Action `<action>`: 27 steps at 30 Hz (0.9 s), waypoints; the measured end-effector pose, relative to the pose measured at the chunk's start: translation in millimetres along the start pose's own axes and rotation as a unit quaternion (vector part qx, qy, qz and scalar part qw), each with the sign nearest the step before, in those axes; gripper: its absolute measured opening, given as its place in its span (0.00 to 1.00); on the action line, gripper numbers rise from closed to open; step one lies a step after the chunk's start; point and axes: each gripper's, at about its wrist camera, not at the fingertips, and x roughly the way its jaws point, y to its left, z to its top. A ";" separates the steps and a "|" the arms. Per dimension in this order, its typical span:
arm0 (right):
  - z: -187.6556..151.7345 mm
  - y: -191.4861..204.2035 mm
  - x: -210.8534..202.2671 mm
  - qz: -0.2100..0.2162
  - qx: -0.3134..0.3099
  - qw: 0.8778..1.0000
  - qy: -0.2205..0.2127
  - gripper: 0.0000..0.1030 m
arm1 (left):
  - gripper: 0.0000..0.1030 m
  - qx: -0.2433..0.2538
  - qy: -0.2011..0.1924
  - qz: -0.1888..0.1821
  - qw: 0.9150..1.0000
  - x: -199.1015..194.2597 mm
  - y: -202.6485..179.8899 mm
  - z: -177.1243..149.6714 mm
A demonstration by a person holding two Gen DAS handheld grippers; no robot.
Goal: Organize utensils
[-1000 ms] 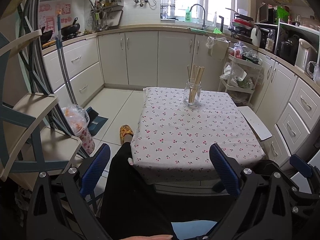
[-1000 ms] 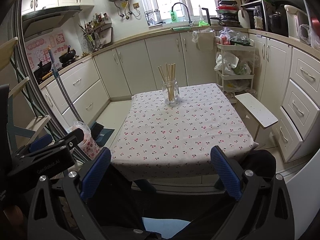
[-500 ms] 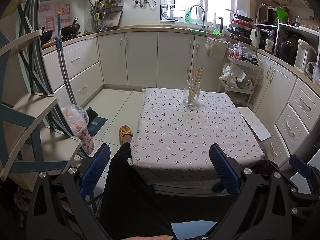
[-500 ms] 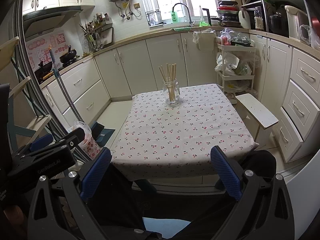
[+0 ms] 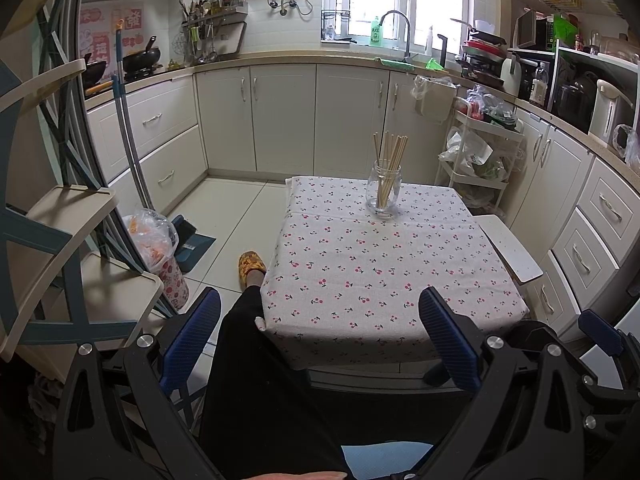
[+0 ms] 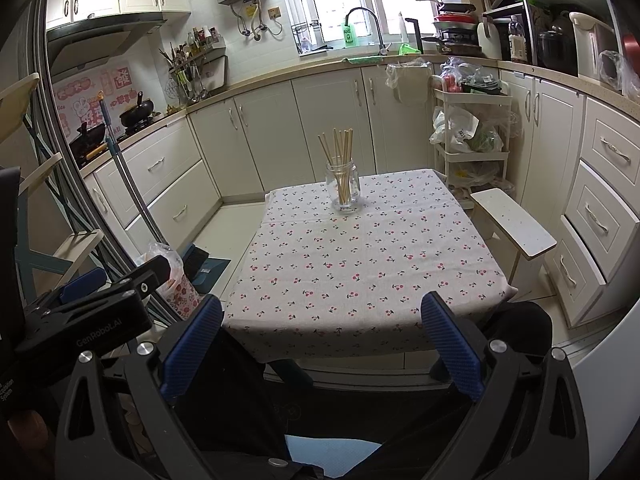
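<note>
A clear glass jar (image 5: 383,192) holding several wooden chopsticks (image 5: 390,148) stands upright at the far middle of a table with a cherry-print cloth (image 5: 380,272). It also shows in the right wrist view: jar (image 6: 344,190), chopsticks (image 6: 340,146), cloth (image 6: 360,272). My left gripper (image 5: 320,340) is open and empty, held low in front of the table's near edge. My right gripper (image 6: 320,340) is open and empty too, at about the same distance. The left gripper's body (image 6: 92,312) shows at the left of the right wrist view.
A small white stool (image 6: 516,228) stands by the table's right side. White cabinets (image 5: 280,120) ring the room. A storage cart (image 5: 476,160) stands at back right, a shelf rack (image 5: 60,240) on the left. A bagged bin (image 5: 160,252) and a person's slippered foot (image 5: 252,266) lie left of the table.
Both views have drifted very slightly; the grippers stay open and back from the table. Nothing on the table has moved.
</note>
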 end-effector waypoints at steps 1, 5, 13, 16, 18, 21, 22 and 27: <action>-0.1 -0.1 -0.1 0.000 0.000 1.000 0.000 0.93 | 0.93 0.000 0.000 0.000 1.000 0.0 0.0 -0.1; -0.4 0.3 0.2 0.000 0.000 1.000 0.000 0.93 | 0.93 0.000 0.000 0.000 1.000 0.0 0.0 -0.4; -0.8 0.2 0.2 0.000 0.000 1.000 -0.001 0.93 | 0.93 0.003 -0.001 0.007 1.000 -3.2 -6.6 0.5; -1.8 1.5 -1.2 0.000 -0.001 1.000 -0.002 0.93 | 0.93 -0.009 -0.029 0.004 1.000 -11.6 -4.1 1.0; -0.8 3.7 -2.2 0.000 0.000 1.000 -0.004 0.93 | 0.92 -0.010 -0.048 0.009 0.999 -18.7 -4.6 1.7; 0.5 6.4 -3.2 0.000 -0.002 1.000 -0.005 0.93 | 0.93 -0.003 -0.047 0.008 0.999 -17.9 -7.2 2.7; 0.8 6.9 -3.7 -0.001 -0.003 1.000 -0.006 0.93 | 0.93 -0.003 -0.042 0.008 0.999 -15.9 -8.4 3.3; 2.5 7.0 -5.4 0.000 -0.004 1.000 -0.007 0.93 | 0.92 -0.017 -0.029 -0.001 0.999 -11.0 -2.2 4.2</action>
